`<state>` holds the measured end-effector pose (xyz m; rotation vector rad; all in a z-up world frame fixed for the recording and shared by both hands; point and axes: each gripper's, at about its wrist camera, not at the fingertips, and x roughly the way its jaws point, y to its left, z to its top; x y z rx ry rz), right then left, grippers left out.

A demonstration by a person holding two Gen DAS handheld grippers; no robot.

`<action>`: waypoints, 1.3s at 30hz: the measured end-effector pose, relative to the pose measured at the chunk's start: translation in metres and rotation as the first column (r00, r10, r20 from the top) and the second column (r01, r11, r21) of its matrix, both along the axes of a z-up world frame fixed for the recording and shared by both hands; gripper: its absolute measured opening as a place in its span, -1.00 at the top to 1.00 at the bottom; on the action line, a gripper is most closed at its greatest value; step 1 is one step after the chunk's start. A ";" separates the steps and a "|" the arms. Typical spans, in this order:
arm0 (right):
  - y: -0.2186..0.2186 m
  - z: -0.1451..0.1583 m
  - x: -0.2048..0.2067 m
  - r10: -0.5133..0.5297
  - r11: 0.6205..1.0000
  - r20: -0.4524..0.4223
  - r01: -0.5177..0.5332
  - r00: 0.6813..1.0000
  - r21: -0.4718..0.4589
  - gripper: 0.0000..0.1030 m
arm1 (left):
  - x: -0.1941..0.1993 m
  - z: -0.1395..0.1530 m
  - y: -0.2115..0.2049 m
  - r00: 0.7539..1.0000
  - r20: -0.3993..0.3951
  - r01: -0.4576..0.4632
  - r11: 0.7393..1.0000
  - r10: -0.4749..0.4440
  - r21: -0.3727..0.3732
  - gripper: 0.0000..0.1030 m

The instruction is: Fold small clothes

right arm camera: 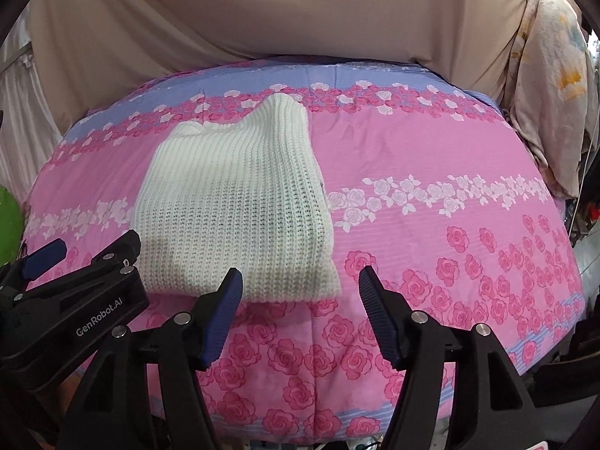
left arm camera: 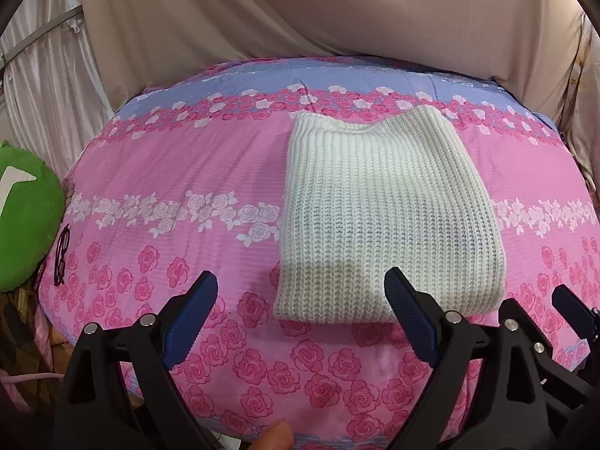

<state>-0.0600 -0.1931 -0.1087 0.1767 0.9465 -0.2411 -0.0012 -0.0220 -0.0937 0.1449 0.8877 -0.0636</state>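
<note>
A white ribbed knit garment (left arm camera: pixel 386 217) lies folded into a compact rectangle on the pink rose-print bedspread (left arm camera: pixel 168 172). It also shows in the right wrist view (right arm camera: pixel 240 202). My left gripper (left arm camera: pixel 302 292) is open and empty, just in front of the garment's near edge, its right finger over the near right corner. My right gripper (right arm camera: pixel 300 285) is open and empty, in front of the garment's near right corner. The right gripper's fingers (left arm camera: pixel 570 307) show at the right edge of the left wrist view. The left gripper's body (right arm camera: pixel 75 300) shows at the left of the right wrist view.
A beige sheet (left arm camera: pixel 337 18) hangs behind the bed. A green cushion (left arm camera: pixel 26 217) and a pair of glasses (left arm camera: pixel 62 255) lie at the bed's left edge. Patterned cloth (right arm camera: pixel 555 93) hangs at the right. The bedspread (right arm camera: pixel 450 157) stretches right of the garment.
</note>
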 end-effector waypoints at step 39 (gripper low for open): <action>0.011 -0.004 -0.012 0.032 0.999 -0.029 -0.031 0.999 0.007 -0.30 | -0.019 0.004 -0.012 0.999 -0.005 0.041 0.999 -0.041 -0.022 -0.69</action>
